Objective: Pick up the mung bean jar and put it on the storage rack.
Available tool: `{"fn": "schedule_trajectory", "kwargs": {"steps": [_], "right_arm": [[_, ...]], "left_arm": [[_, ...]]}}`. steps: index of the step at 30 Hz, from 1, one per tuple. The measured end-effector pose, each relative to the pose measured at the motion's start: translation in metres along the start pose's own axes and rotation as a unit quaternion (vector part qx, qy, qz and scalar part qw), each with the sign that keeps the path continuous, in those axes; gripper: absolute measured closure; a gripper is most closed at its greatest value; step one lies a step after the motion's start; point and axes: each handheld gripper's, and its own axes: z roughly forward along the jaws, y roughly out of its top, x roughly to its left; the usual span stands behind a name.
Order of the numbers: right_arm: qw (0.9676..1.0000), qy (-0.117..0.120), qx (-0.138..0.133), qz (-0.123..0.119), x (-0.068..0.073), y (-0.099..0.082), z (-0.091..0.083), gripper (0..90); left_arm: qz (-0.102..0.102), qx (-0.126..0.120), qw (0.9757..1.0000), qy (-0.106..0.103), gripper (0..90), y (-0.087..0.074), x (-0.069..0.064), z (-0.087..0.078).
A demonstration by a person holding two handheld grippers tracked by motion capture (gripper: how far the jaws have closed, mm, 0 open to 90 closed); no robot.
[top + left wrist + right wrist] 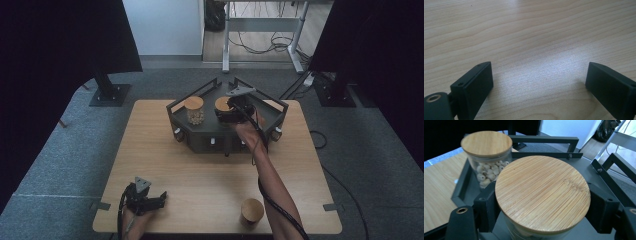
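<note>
The right gripper (231,111) is clamped on a glass jar with a bamboo lid (541,195), its jaws pressing the jar's sides just under the lid, and it holds the jar over the dark tray (200,136) at the far middle of the tabletop (200,175). A second lidded jar (194,110), holding pale beads, already stands in the tray just beside it, to the left in the high view; the right gripper view shows the two lids close together, though whether they touch I cannot tell. The step in hand looks like setting the held jar down in the tray next to that one. To do it well, keep the jar upright and lower it straight, leaving a gap to the neighbouring jar so the lids do not knock, and keep clear of the tray's raised rail (544,139) behind. Whether the base already rests on the tray floor is hidden, so let go only once the jar stands flat, then open wide enough for the jaws to clear the overhanging lid on the way up. The left gripper (142,199) rests at the near left corner, wide open and holding nothing. A third bamboo-lidded jar (252,210) waits near the front edge.
</note>
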Motion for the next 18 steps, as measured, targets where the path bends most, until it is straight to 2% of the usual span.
{"fn": "schedule_trajectory", "kwargs": {"steps": [7,13,18], "right_arm": [[0.9999,-0.006,0.004,0.007,-0.005,-0.004,0.009,23.6],[0.9999,-0.004,0.011,0.009,-0.008,-0.011,0.018,23.6],[0.9999,0.002,0.006,0.013,-0.011,-0.013,0.019,23.4]], "left_arm": [[0.000,0.000,1.0000,0.000,7.4,0.000,0.000,0.000],[0.000,0.000,1.0000,0.000,7.4,0.000,0.000,0.000],[0.000,0.000,1.0000,0.000,7.4,0.000,0.000,0.000]]}}
